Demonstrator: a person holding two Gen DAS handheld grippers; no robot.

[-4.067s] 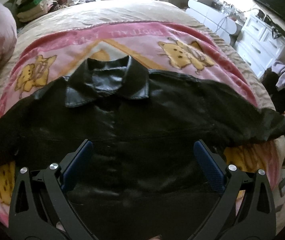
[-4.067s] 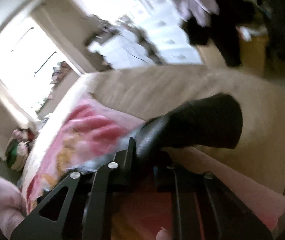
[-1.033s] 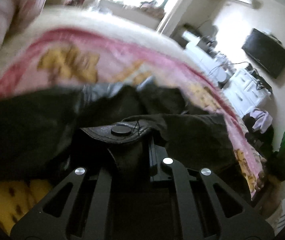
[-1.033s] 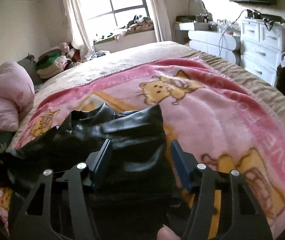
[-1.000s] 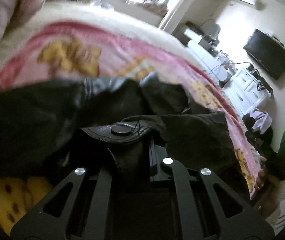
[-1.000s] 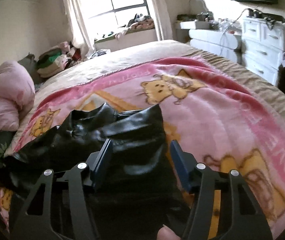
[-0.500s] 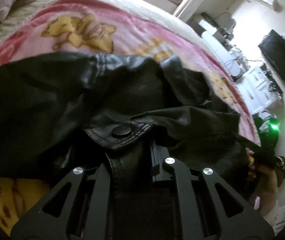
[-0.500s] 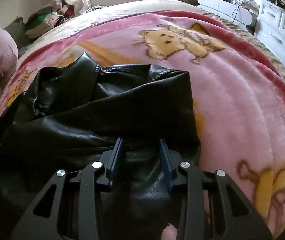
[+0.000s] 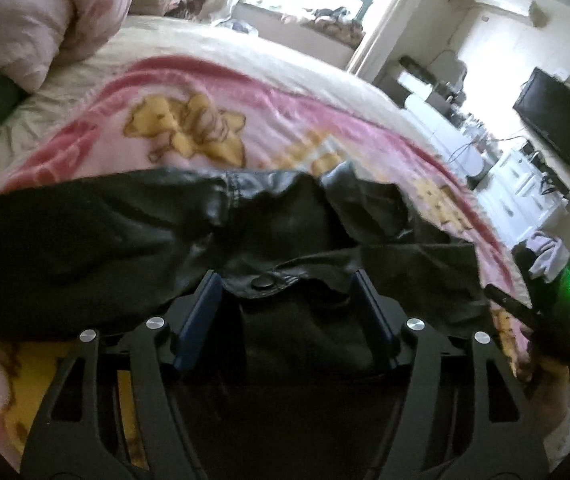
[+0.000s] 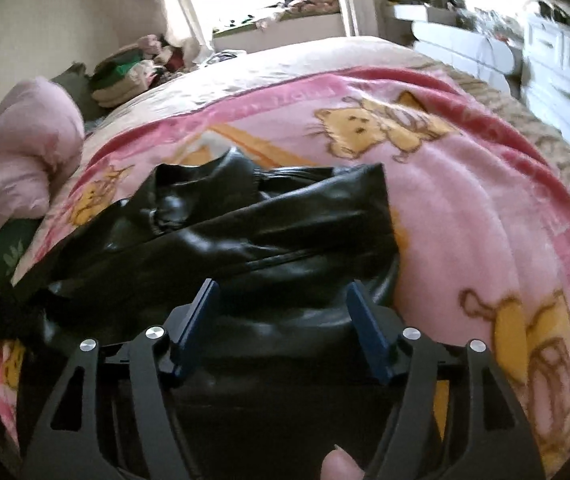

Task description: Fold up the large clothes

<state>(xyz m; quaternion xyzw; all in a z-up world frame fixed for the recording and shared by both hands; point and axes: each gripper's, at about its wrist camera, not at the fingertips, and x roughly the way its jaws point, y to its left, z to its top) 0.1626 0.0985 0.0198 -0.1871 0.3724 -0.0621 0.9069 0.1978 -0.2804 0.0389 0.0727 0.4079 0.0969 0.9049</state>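
A black leather jacket (image 9: 133, 224) lies on a pink cartoon blanket (image 9: 189, 120), its right half folded over the middle. My left gripper (image 9: 285, 280) is open, its blue pads either side of a jacket edge with a snap button (image 9: 262, 281). In the right wrist view the jacket (image 10: 269, 224) lies bunched, collar toward the far side. My right gripper (image 10: 281, 292) is open just above the jacket's near part, holding nothing.
Pink pillows (image 10: 17, 160) lie at the bed's left. White drawers (image 9: 525, 184) and a wall TV (image 9: 557, 120) stand to the right. A pile of clothes (image 10: 133, 68) sits by the window. The other gripper with a green light (image 9: 565, 292) shows at the right edge.
Both grippers have opened and let go of the jacket. The left one held the buttoned edge half a second ago. The right one pulled back slightly.
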